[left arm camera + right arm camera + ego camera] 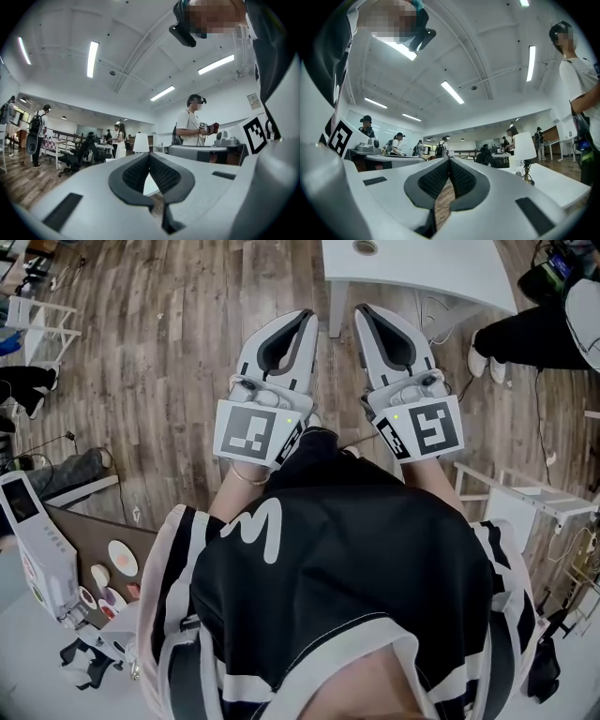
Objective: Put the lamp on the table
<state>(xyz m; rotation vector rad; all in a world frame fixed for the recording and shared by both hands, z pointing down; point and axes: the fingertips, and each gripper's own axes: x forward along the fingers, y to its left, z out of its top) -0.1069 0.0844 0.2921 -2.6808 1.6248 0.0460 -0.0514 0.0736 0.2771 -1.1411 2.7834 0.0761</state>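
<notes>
Ahead of both grippers, on the white table [562, 183]: one lamp [524, 146] with a white shade, upright, well apart from either pair of jaws. In the right gripper view it stands right of the jaw tips. In the left gripper view its shade shows beyond the tips, slightly left.

Left gripper [305, 319]: one, jaws closed tip to tip, nothing between them.

Right gripper [365, 313]: one, jaws closed the same way, empty.

I hold the two side by side, not touching, over the wooden floor [169, 352].

Table: one in front, its near edge beyond the tips, with bare floor between.

Person [530, 334]: one, in dark trousers, near the table's right corner.

To the left, the floor runs wide to one white rack [42, 320].
</notes>
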